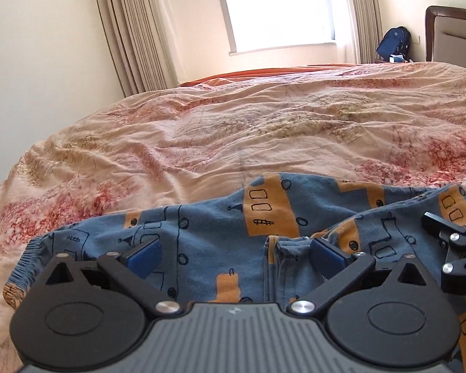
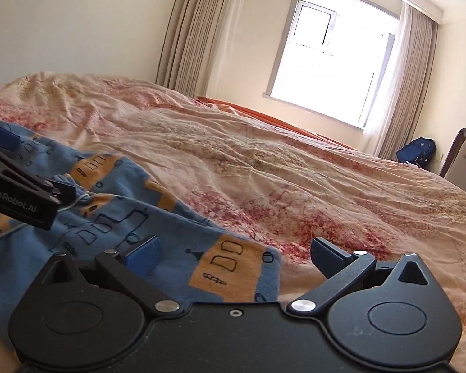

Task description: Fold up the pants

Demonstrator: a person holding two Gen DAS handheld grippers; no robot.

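Observation:
Blue pants (image 1: 220, 236) with orange patches and black line drawings lie crumpled on the bed; they also show in the right wrist view (image 2: 133, 217). Their elastic waistband (image 1: 25, 267) is at the left. My left gripper (image 1: 236, 255) is open, low over the middle of the pants, jaws wide apart with cloth between and below them. My right gripper (image 2: 236, 256) is open over the pants' right edge, its right finger over the bedspread. The right gripper's fingers (image 1: 444, 227) show at the left wrist view's right edge; the left gripper's body (image 2: 18, 192) shows at the right wrist view's left.
The bed carries a wrinkled peach bedspread (image 1: 264, 124) with red floral print. A window (image 1: 279, 9) with beige curtains is behind it. A blue backpack (image 1: 394, 42) and a brown headboard (image 1: 453, 34) stand at the far right. A bare wall is at the left.

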